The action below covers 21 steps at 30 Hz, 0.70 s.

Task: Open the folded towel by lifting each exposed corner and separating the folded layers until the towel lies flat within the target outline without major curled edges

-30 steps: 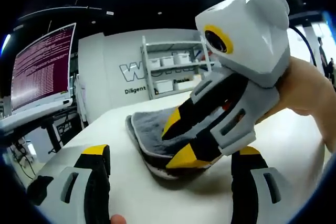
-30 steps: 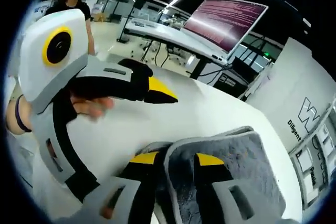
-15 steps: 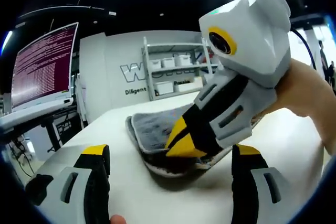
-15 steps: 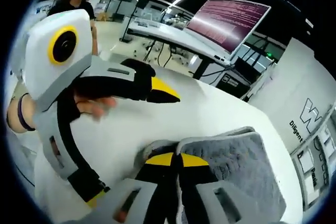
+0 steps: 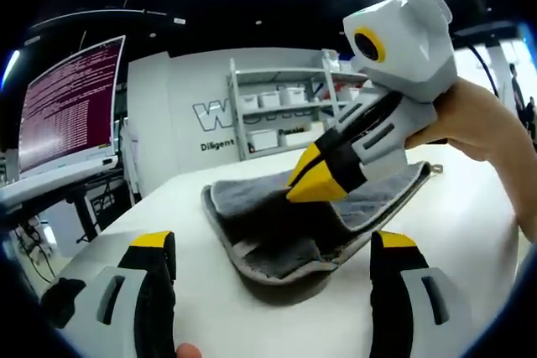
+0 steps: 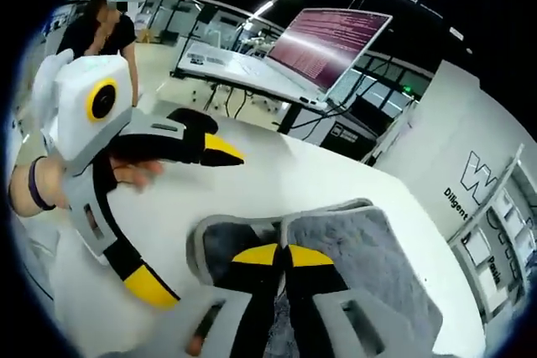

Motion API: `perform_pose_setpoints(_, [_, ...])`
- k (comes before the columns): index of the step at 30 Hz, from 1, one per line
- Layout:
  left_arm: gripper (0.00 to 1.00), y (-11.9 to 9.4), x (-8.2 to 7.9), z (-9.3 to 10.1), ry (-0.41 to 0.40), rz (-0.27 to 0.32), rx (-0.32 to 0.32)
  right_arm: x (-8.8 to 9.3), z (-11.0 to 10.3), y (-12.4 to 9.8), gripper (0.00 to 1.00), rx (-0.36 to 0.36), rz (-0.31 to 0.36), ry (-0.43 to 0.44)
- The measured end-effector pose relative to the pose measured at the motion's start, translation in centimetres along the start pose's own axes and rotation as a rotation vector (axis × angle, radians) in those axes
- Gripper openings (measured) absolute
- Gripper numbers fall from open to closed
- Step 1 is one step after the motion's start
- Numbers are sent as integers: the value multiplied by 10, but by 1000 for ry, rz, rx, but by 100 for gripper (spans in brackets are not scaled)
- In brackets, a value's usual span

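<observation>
While the left claw (image 5: 273,287) gapes, the right claw (image 6: 281,255) pinches the towel (image 6: 369,249).

A white table (image 5: 470,232) carries a grey towel (image 5: 277,224), its lower layer lying folded on the tabletop.

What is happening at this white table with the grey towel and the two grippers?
A person holds a gripper in each hand and is unfolding a grey towel on a white table. The right gripper has its jaws shut on the towel's top layer and holds that edge raised off the lower layer, so the fold gapes. The left gripper waits open in front of the towel, touching nothing. The towel is not yet flat.
</observation>
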<state>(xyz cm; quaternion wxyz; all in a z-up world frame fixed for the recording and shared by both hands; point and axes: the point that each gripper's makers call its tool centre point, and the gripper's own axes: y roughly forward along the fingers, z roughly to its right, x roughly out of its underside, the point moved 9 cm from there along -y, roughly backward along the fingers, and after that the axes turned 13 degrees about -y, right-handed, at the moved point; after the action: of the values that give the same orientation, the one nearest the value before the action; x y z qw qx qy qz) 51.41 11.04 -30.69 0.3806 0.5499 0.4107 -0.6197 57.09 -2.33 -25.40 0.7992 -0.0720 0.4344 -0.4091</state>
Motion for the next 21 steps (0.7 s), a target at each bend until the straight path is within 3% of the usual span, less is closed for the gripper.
perform_pose_setpoints(21, [94, -1, -1, 0, -1, 3, -5, 25, 21, -25, 0, 93, -2, 68])
